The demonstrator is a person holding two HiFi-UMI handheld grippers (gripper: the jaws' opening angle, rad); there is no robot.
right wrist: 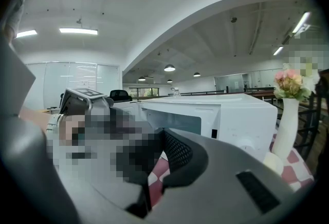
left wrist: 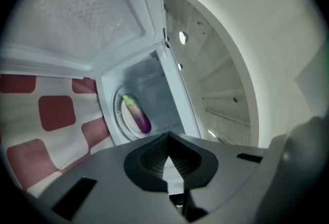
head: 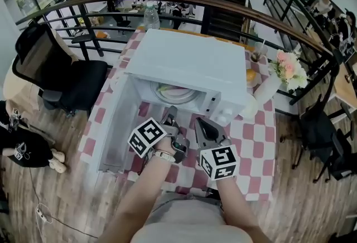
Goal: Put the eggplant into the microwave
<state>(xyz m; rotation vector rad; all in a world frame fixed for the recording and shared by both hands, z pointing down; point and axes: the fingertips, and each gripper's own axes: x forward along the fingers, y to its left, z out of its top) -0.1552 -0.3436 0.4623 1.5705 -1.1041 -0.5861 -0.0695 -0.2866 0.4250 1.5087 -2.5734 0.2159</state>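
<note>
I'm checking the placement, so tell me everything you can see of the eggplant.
The eggplant is smooth and glossy, purple fading through pale lilac to a green stem end. It lies on its side on the round white plate inside the open microwave, stem end toward the upper left in the left gripper view. Only the plate touches it.

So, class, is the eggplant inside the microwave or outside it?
Inside. The eggplant lies on the round plate within the microwave cavity, whose door stands open.
</note>
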